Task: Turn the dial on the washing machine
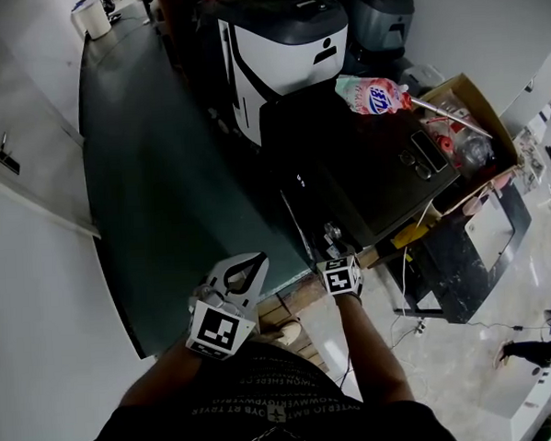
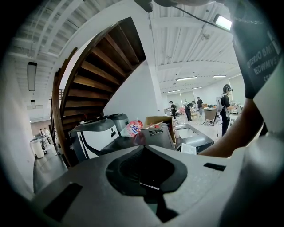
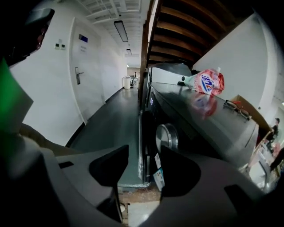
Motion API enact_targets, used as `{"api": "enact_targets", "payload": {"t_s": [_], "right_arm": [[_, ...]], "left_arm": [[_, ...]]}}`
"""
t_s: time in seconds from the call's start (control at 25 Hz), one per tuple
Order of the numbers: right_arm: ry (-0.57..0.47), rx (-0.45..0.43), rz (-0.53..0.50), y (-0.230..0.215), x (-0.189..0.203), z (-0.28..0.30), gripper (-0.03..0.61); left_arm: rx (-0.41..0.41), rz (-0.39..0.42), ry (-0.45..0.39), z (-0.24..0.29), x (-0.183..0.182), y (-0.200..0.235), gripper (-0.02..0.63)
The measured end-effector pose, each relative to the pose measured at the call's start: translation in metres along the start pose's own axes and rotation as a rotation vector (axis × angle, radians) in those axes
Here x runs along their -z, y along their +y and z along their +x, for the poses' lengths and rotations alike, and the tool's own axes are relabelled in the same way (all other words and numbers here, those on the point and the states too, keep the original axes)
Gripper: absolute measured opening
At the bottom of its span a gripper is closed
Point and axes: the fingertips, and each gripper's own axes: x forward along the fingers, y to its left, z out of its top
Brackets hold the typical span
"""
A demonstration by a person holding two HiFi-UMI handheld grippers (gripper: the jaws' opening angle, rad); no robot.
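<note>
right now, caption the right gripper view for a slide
Open right tongs close to the silver dial on the washer

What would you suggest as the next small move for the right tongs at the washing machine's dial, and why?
Probably ease the right tongs forward and slightly right until the dial sits between the jaws. They stand open and empty, and the silver dial lies just ahead, off toward the right jaw.

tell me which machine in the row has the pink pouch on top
The dark washing machine, the nearest of the three. The pink pouch lies at its far end; the white machine and the grey machine stand beyond it.
</note>
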Motion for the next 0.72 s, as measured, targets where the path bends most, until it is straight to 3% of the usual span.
{"api": "enact_targets", "payload": {"t_s": [0.12, 0.4, 0.48, 0.72], "right_arm": [[0.007, -0.011, 0.011, 0.005, 0.003, 0.002, 0.212], [-0.109, 0.071, -0.034, -0.009, -0.022, -0.007, 0.212], [-0.113, 0.081, -0.026, -0.012, -0.022, -0.008, 0.187], [-0.063, 0.054, 0.013, -0.008, -0.007, -0.006, 0.208]], "left_arm": [[0.014, 0.007, 0.0, 0.0, 0.001, -0.005, 0.006], [0.001, -0.001, 0.027, -0.004, 0.011, 0.001, 0.006], [-0.001, 0.006, 0.03, -0.005, 0.01, 0.002, 0.006], [0.005, 0.016, 0.005, 0.0, 0.003, 0.004, 0.006]]}}
